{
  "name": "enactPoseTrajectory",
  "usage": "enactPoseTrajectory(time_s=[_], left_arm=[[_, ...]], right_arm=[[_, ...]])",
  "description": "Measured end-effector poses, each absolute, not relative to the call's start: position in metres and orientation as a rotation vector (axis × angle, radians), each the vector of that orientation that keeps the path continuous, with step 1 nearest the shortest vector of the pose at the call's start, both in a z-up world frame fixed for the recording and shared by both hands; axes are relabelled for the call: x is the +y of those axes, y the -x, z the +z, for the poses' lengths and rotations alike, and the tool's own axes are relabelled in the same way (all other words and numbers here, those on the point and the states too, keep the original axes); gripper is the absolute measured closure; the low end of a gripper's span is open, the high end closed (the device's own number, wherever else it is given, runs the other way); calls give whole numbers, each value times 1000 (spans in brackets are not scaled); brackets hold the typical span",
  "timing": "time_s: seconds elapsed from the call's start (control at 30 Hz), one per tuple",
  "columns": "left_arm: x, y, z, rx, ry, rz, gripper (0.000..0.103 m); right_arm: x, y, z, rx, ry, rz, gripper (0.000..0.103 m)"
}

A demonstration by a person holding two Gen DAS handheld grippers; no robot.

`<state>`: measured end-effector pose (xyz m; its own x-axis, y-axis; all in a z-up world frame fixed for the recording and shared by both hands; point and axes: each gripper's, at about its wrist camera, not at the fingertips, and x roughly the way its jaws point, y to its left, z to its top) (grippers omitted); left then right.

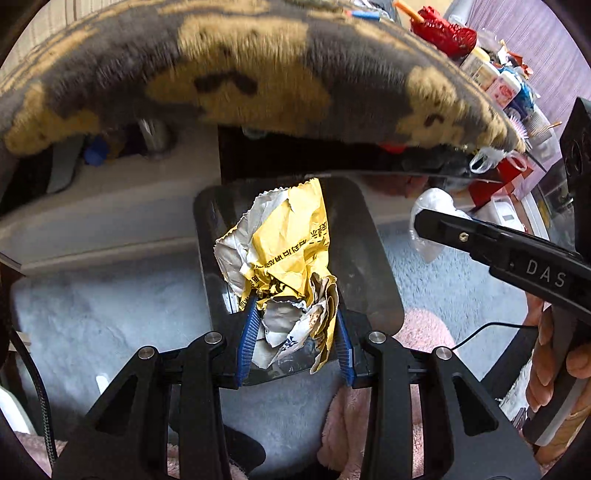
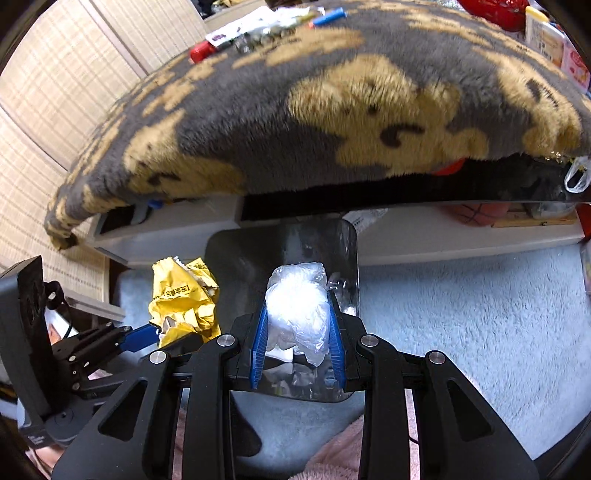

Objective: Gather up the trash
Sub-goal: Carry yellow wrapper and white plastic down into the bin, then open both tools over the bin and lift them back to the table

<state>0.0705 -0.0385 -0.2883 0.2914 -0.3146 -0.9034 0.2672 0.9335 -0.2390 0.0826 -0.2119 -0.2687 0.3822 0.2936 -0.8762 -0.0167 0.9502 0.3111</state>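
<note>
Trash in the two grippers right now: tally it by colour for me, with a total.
Yellow and silver crumpled snack wrapper, clamped in the left gripper: 1
Clear crumpled plastic bag, clamped in the right gripper: 1
Total: 2

Setting: a lived-in room of a home, seen from low down near the floor.
Floor: a pale blue shaggy rug (image 2: 461, 314) lay beside woven straw matting (image 2: 48, 122).
Furniture: a low desk was draped with a grey fleece blanket (image 2: 295, 122) patterned in tan cartoon shapes.
Desk top: household clutter stood crowded there, including a red mesh bag (image 1: 445, 31) and small bottles (image 1: 496, 83).
Under the desk: a white shelf (image 2: 424, 229) held a basketball (image 2: 476, 214).
</note>
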Motion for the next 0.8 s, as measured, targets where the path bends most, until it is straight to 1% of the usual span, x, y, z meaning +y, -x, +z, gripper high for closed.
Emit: enactPoseTrajectory(time_s=[0.27,0.33,0.43,0.47,0.5,0.57,0.63,0.7,0.73,0.77,0.8], left_arm=[[-42,-78,-310,1250,42,-393,65],[-41,-80,-311,1253,48,-396,61],[-39,-81,-310,1251,47,-392,59],[-37,-82,-310,1251,48,-388,58],[-37,-82,-309,1250,51,-388,55],[-35,-82,-306,1243,52,-389,51],[-35,-82,-303,1237,53,-390,41],[-35,-81,-299,1227,45,-383,36],[-35,-81,-296,1223,41,-382,30],[-34,-81,-292,1216,38,-379,27],[-32,-80,-289,1207,38,-376,20]], right_arm=[[-202,-98,-291,1206,-288,196,71],[-202,-101,-293,1210,-300,194,70],[-201,-104,-292,1210,-302,193,66],[-201,-105,-292,1209,-304,190,64],[-202,-106,-291,1209,-309,191,58],[-204,-108,-289,1204,-315,189,52],[-206,-108,-288,1199,-319,188,47],[-209,-108,-285,1193,-322,181,39],[-211,-108,-282,1188,-324,177,36],[-214,-107,-279,1181,-325,172,28],[-217,-107,-276,1175,-325,166,19]])
